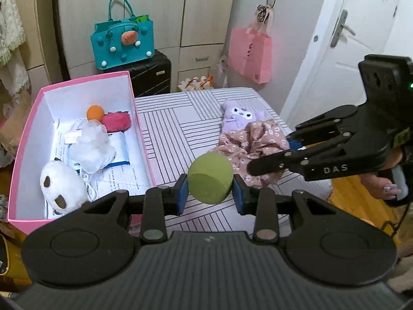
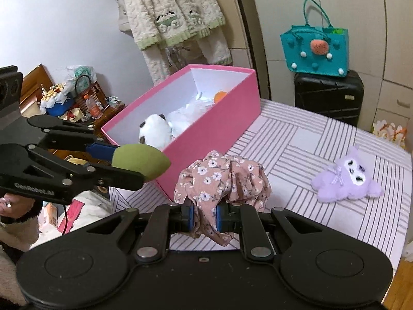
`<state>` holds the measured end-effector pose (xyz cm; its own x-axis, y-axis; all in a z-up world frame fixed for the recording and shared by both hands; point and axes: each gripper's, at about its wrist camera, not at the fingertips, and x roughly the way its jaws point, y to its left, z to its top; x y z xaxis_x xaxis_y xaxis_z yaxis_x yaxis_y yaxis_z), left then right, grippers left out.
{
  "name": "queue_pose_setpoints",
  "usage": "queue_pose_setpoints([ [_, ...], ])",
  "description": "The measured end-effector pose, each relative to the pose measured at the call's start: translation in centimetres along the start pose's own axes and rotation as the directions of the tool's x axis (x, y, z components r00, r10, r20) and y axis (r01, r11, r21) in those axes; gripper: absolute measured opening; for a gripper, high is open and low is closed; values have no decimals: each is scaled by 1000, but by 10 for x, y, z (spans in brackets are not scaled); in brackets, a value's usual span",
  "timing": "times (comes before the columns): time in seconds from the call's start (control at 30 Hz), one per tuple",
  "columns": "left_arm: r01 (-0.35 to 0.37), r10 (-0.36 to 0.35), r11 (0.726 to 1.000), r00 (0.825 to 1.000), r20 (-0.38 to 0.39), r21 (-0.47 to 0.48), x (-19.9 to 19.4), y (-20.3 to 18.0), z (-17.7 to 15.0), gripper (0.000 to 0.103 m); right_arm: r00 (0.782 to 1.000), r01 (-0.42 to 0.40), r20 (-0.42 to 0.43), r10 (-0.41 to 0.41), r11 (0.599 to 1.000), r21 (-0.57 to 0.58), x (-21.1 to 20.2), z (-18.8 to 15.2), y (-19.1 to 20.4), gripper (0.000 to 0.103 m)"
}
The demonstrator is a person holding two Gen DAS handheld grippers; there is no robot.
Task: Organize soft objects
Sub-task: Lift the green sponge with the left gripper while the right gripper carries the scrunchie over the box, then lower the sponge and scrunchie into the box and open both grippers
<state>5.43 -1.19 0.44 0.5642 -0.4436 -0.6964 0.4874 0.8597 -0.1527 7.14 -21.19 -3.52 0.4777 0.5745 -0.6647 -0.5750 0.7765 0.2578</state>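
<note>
Both tools carry cargo above the striped table, apparently bound for the open pink cardboard box [image 2: 206,139]: left gripper [image 1: 210,193] clamps an olive-green teardrop sponge [image 1: 210,182], right gripper [image 2: 204,218] pinches a floral pink fabric scrunchie [image 2: 222,180].

both wrist cams close, share pink box [image 1: 33,118].
</note>
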Motion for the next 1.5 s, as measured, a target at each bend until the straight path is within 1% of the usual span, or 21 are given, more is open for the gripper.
queue_pose_setpoints([
  [0.1, 51, -52, 998, 999, -13, -32, -4, 10, 1, 35, 1000, -7, 10, 7, 1000, -5, 0, 6, 6, 19],
  [0.17, 54, -54, 997, 998, -10, -46, -4, 17, 1, 35, 1000, -1, 25, 1, 1000, -21, 0, 11, 11, 19],
  [0.37, 4, -3, 999, 1000, 29, -48, -12, 33, 3, 35, 998, 7, 68, -2, 998, -66, 2, 32, 24, 19],
  [0.5, -29, 30, 999, 999, 42, -40, -13, 44, 4, 35, 995, 35, 98, -27, 996, -83, 8, 44, 29, 19],
  [0.63, -63, 64, 997, 997, 37, -42, -7, 58, 6, 35, 995, 17, 95, -9, 997, -78, 21, 58, 29, 19],
  [0.77, -105, 106, 994, 994, 34, -43, 0, 77, 11, 35, 996, -24, 81, 30, 996, -84, 43, 74, 32, 18],
  [0.97, -223, 223, 975, 974, 25, -1, 19, 107, 23, 36, 994, -87, 62, 92, 993, -74, 82, 106, 33, 19],
  [1.07, -254, 253, 967, 967, 21, 7, 30, 122, 28, 36, 992, -113, 53, 117, 992, -64, 106, 124, 33, 19],
  [1.17, -309, 307, 950, 951, 43, 42, 38, 133, 30, 36, 983, -172, 51, 174, 984, -49, 130, 141, 29, 19],
  [1.23, -318, 318, 947, 948, 23, 32, 46, 143, 32, 36, 982, -176, 64, 177, 984, -28, 145, 151, 27, 19],
  [1.33, -312, 313, 950, 950, -23, 8, 64, 160, 31, 36, 983, -174, 50, 175, 984, -28, 168, 160, 26, 20],
  [1.4, -349, 349, 937, 936, -38, 24, 75, 164, 29, 37, 984, -173, 24, 174, 985, -16, 185, 164, 24, 20],
  [1.47, -379, 381, 924, 924, -28, 55, 82, 165, 29, 37, 987, -159, -8, 159, 987, 0, 201, 167, 23, 22],
  [1.5, -386, 388, 921, 921, -28, 62, 85, 165, 30, 37, 989, -146, -23, 146, 989, 7, 209, 168, 22, 23],
])
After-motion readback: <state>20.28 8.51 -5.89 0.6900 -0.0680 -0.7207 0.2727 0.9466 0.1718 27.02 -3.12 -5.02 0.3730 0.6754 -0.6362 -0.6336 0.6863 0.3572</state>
